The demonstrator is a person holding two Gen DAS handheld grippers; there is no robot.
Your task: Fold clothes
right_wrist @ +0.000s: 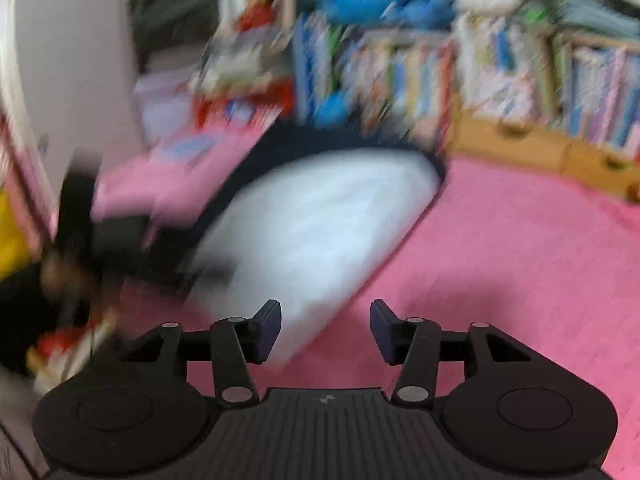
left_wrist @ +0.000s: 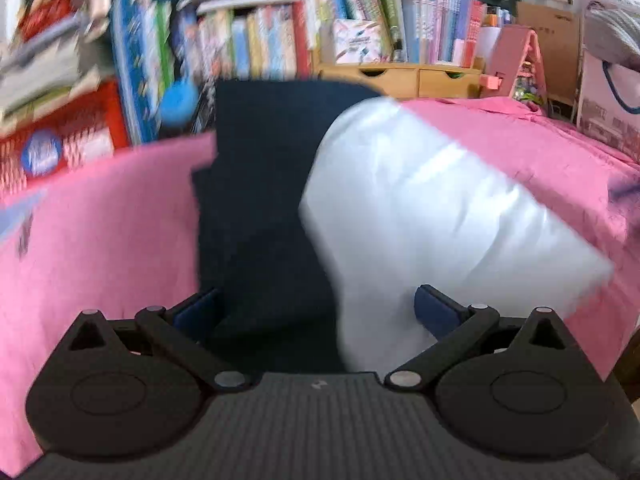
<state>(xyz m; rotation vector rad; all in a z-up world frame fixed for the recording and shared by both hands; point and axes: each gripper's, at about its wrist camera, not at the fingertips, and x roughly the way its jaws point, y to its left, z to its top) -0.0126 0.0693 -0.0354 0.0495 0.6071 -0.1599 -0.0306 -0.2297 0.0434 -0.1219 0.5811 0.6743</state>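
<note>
So both grippers, left gripper (left_wrist: pixel 316 308) and right gripper (right_wrist: pixel 325 330), gape empty over a soft rounded white garment (left_wrist: pixel 420 216) on a navy garment (left_wrist: pixel 260 184) atop the pink-sheeted bed (left_wrist: pixel 520 152).

In the right wrist view, bare pink bedcover (right_wrist: pixel 500 248) fills the right and lower centre, free for passing. The white garment (right_wrist: pixel 312 224) over dark cloth (left_wrist: pixel 260 200) occupies centre left. Bookshelves (left_wrist: pixel 360 28) and wooden drawers (right_wrist: pixel 540 152) wall off the upper frame; clutter crowds the left edge.
</note>
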